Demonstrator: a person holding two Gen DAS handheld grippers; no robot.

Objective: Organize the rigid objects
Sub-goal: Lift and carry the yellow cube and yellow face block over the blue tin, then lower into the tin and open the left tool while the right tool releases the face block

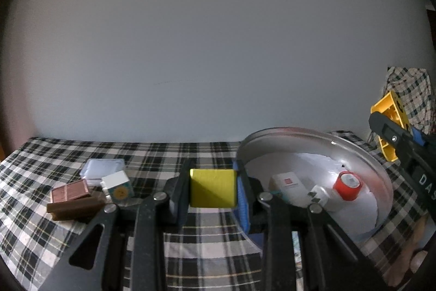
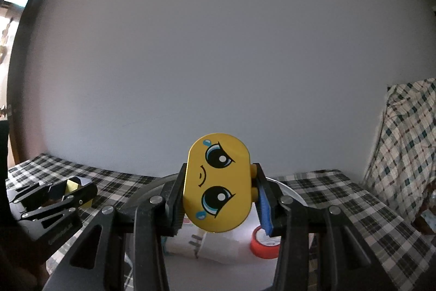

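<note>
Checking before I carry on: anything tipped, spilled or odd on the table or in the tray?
Nothing spilled or broken. In the round metal tray the white bottle lies on its side beside the red tape roll. The brown boxes sit in a loose, skewed heap.

The right tool (image 2: 220, 195) is hiding much of the metal tray (image 2: 152, 184) behind it. The yellow face block (image 2: 218, 182) is covering the white boxes (image 2: 207, 247) below, whose print is staying unreadable.
</note>
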